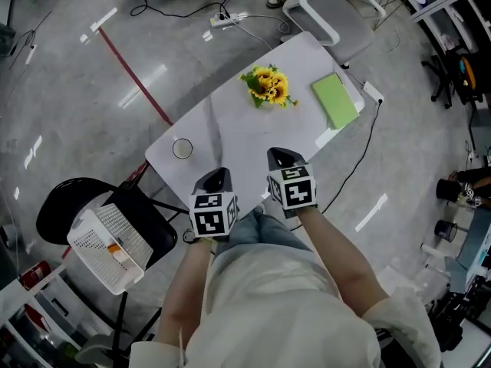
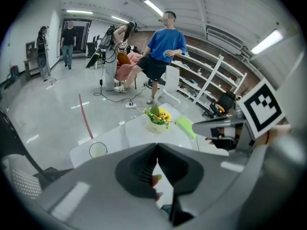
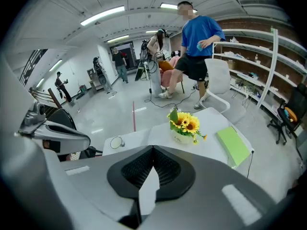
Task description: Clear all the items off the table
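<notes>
left tongs (image 1: 219, 176) and right tongs (image 1: 282, 158) both closed, empty, over white table (image 1: 230, 121)

No legible word, number or brand name appears in any view.

Printed signs present:
- Black-and-white square markers on the cube of the left gripper (image 1: 218, 176) and on the cube of the right gripper (image 1: 282, 159), both at the near edge of the desk (image 1: 245, 140). These are block patterns and carry no letters or digits.
- A short dark print on the front of the white flower pot (image 3: 181, 138), which stands toward the far side of the desk. The print is too small to read.
</notes>
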Available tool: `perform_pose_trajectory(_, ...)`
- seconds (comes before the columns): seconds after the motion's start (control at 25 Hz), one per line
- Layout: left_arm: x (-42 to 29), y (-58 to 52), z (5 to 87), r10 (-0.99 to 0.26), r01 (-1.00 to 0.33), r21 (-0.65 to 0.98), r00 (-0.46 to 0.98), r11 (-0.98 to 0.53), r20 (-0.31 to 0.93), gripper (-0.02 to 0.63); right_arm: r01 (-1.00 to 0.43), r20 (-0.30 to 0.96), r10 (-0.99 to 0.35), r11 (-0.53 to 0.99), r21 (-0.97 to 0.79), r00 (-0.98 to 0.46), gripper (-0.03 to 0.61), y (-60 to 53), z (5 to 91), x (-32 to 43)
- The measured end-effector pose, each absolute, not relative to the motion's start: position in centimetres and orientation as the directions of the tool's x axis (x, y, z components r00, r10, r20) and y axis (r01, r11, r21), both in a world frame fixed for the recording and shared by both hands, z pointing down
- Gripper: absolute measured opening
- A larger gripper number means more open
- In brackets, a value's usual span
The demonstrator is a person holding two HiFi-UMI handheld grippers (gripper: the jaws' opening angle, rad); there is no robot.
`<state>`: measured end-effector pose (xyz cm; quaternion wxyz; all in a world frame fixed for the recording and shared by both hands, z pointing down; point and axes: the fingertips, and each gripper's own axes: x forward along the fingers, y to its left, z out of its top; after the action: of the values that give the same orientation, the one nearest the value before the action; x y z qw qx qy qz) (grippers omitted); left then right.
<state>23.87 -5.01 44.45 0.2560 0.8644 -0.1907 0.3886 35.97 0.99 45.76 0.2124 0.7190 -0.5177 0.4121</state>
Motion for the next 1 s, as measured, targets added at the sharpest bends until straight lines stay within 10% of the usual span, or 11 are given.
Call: perform_pose_trajectory(1.0, 27.5, -6.9, 49.7, -0.184, -0.648, 0.293, 0.563, -0.703, 0.806, 0.011, -0.936, 0.839, -0.54, -0.325, -0.139, 0.063, 0.071, -1.7, 52.3, 41.7)
